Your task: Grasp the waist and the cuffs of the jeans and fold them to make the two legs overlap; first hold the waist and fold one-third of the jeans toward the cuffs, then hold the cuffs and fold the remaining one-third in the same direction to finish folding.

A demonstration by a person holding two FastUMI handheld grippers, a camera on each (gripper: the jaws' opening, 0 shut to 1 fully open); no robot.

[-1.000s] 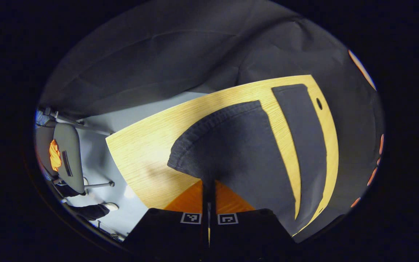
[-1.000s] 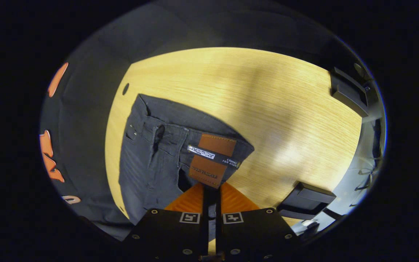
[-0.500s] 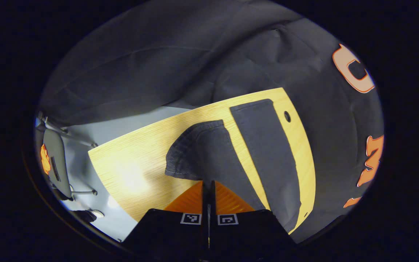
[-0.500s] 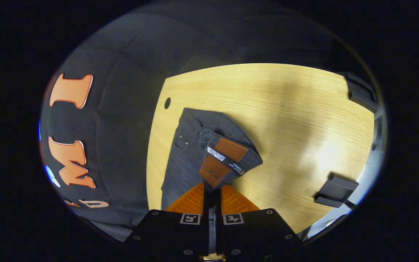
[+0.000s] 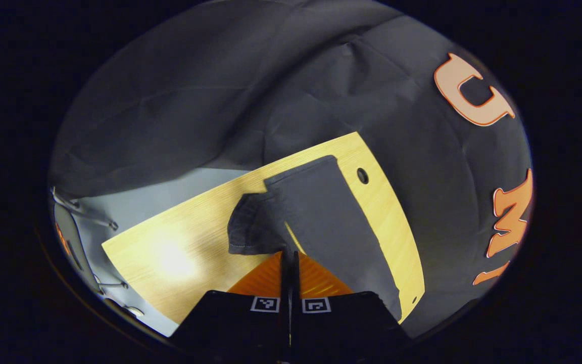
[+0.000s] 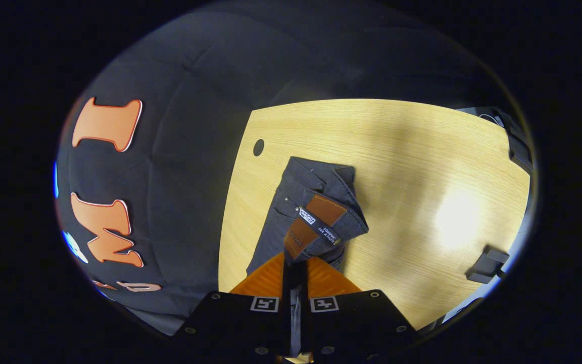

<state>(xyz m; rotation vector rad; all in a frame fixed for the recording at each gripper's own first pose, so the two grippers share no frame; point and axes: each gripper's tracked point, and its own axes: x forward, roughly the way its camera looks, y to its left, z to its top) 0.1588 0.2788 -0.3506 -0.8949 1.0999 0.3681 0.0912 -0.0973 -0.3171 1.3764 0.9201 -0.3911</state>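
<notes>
Dark denim jeans (image 6: 316,212) hang clamped in both grippers, left (image 5: 289,265) and right (image 6: 295,268); apparently shallow bites risk slippage.

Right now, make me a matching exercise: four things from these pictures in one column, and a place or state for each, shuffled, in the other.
1. cuff
2. waist patch
3. round hole
4. far leg

a. lies flat on the table
b. pinched by the left tongs
c. just above the right tongs
d. in the tabletop near the edge

Pairs: 1-b, 2-c, 3-d, 4-a
</notes>
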